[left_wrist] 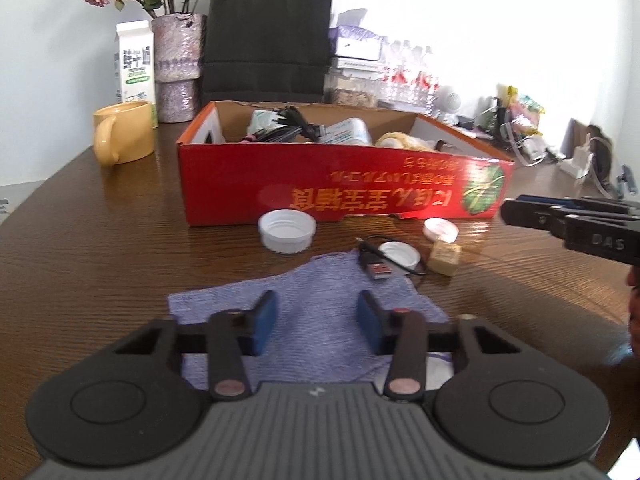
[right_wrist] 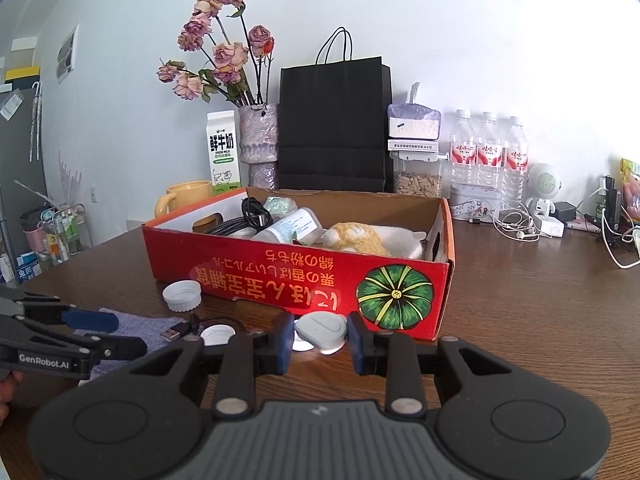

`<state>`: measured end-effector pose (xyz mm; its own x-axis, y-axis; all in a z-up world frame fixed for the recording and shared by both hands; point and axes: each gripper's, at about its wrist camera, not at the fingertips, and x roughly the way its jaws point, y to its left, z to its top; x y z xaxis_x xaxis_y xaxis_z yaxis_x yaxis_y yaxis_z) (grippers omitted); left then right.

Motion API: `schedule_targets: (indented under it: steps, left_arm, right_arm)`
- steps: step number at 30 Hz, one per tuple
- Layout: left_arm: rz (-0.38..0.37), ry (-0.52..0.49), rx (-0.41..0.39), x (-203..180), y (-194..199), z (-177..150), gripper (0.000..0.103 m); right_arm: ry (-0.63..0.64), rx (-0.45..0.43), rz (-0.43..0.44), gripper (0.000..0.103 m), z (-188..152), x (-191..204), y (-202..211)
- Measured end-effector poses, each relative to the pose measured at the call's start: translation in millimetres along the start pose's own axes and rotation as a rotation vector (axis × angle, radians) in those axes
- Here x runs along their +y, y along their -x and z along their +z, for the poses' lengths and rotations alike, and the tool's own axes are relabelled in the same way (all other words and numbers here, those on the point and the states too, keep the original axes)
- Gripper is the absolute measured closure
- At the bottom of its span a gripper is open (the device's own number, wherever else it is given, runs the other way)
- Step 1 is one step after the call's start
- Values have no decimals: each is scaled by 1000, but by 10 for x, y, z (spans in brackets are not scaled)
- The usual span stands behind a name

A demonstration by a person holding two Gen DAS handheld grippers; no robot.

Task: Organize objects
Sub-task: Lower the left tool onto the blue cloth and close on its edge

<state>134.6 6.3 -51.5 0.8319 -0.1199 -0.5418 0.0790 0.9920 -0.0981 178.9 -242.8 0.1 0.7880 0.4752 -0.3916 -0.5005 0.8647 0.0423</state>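
Observation:
A purple cloth (left_wrist: 320,344) lies flat on the brown table. My left gripper (left_wrist: 317,298) rests over it, its blue pads apart with cloth under and between them, not pinched. On the cloth's far edge lies a black USB cable (left_wrist: 378,270), beside a small white cap (left_wrist: 400,254) and a wooden block (left_wrist: 445,258). A larger white cap (left_wrist: 286,232) and a white disc (right_wrist: 322,332) sit before the red box (right_wrist: 280,276). My right gripper (right_wrist: 320,320) hovers with narrow jaws, holding nothing, just short of the disc.
The red box holds cables, a bottle and a plush toy. Behind it stand a yellow mug (left_wrist: 124,132), a milk carton (right_wrist: 222,152), a vase of dried roses, a black paper bag (right_wrist: 334,128) and water bottles (right_wrist: 488,148). Chargers and earphones clutter the back right.

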Motion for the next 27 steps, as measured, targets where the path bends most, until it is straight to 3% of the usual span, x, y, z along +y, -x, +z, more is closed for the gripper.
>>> schedule_targets:
  steps: [2, 6, 7, 8, 9, 10, 11, 13, 19, 27]
  left_arm:
    - [0, 9, -4, -20, 2, -2, 78]
    - [37, 29, -9, -29, 68, 74, 78]
    - [51, 34, -26, -8, 108, 100, 71]
    - [67, 41, -38, 16, 145, 131, 51]
    - [90, 54, -50, 56, 183, 165, 39]
    - [111, 63, -56, 86, 206, 192, 18]
    - [135, 64, -47, 113, 214, 224, 9]
    - [162, 63, -16, 150, 199, 260, 2]
    - [150, 126, 183, 291, -82, 273, 0]
    - [185, 101, 163, 179, -144, 208, 3]
  right_arm:
    - [1, -2, -2, 76, 3, 1, 2]
    - [5, -9, -3, 76, -2, 6, 12]
    - [6, -11, -2, 76, -3, 7, 15]
    - [6, -12, -1, 76, -2, 7, 16]
    - [5, -14, 0, 76, -2, 6, 18]
    - [5, -16, 2, 76, -1, 5, 22]
    - [5, -18, 3, 76, -2, 6, 26]
    - [4, -21, 5, 76, -2, 6, 29]
    - [2, -32, 9, 76, -3, 8, 45]
    - [1, -42, 16, 76, -8, -1, 59]
